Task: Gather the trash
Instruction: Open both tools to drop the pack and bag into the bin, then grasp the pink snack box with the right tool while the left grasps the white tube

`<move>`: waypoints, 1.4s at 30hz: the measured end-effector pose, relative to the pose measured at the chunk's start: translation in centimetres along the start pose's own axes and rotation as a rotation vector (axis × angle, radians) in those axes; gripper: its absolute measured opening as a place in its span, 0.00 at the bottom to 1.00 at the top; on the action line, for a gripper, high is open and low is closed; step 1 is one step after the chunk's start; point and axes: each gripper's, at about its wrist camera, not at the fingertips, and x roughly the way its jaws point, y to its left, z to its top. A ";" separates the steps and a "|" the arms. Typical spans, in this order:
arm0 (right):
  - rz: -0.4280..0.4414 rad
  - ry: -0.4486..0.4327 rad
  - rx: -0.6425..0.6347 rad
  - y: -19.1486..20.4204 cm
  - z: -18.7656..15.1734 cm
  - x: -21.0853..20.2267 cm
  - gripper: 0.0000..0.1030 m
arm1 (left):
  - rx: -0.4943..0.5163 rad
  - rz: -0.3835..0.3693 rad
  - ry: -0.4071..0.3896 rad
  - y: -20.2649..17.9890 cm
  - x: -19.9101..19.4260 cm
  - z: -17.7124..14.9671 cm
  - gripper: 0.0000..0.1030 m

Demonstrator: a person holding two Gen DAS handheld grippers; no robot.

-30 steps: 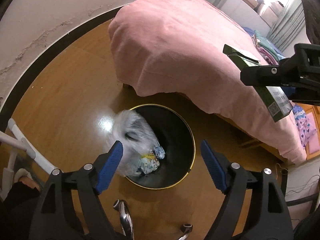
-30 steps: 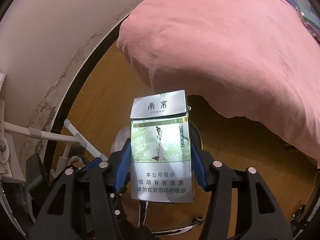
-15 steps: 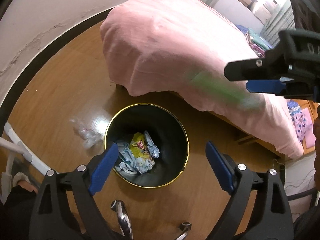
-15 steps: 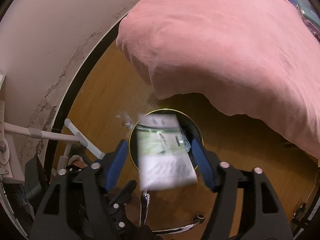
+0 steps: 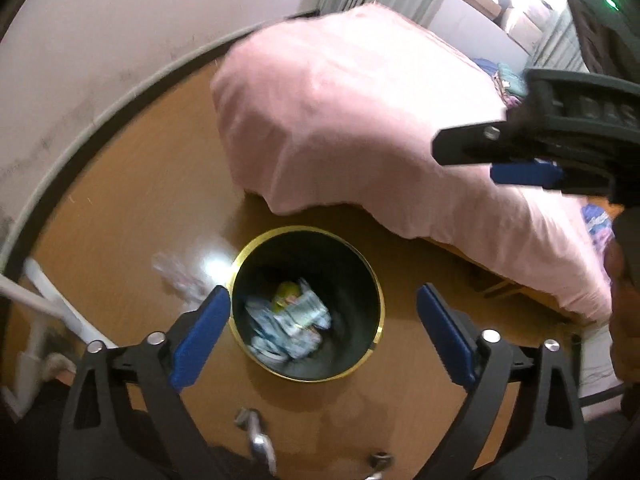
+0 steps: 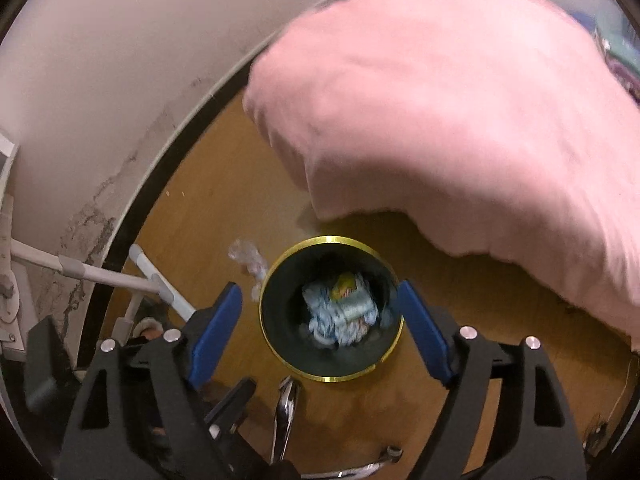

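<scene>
The bin [image 6: 330, 378] mouth lies open from above, hemmed by the pink bedspread [image 6: 460, 112] and white pole [image 6: 168, 294].

Both views dim and warm, indoor light. Left wrist view: window [image 5: 532, 12] at the top right corner blown out to white, the main light source. Glare patch on the wooden floor [image 5: 214, 266] just left of the bin [image 5: 306, 232], washing out a crumpled clear wrapper [image 5: 176, 276] there. Bin interior dark; contents smeared by motion blur in both views. Pink bedspread [image 6: 460, 100] soft, edges smeared. Shadow under the bedspread's hanging edge. Heavy fisheye bend: baseboard [image 6: 192, 108] curves as an arc, black vignette at all corners. Overall grainy, nothing sharp.
</scene>
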 end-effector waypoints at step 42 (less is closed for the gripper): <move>0.551 0.015 -1.248 64.7 -13.7 -9.0 0.53 | -0.776 0.785 -0.273 39.3 -54.0 -24.4 0.92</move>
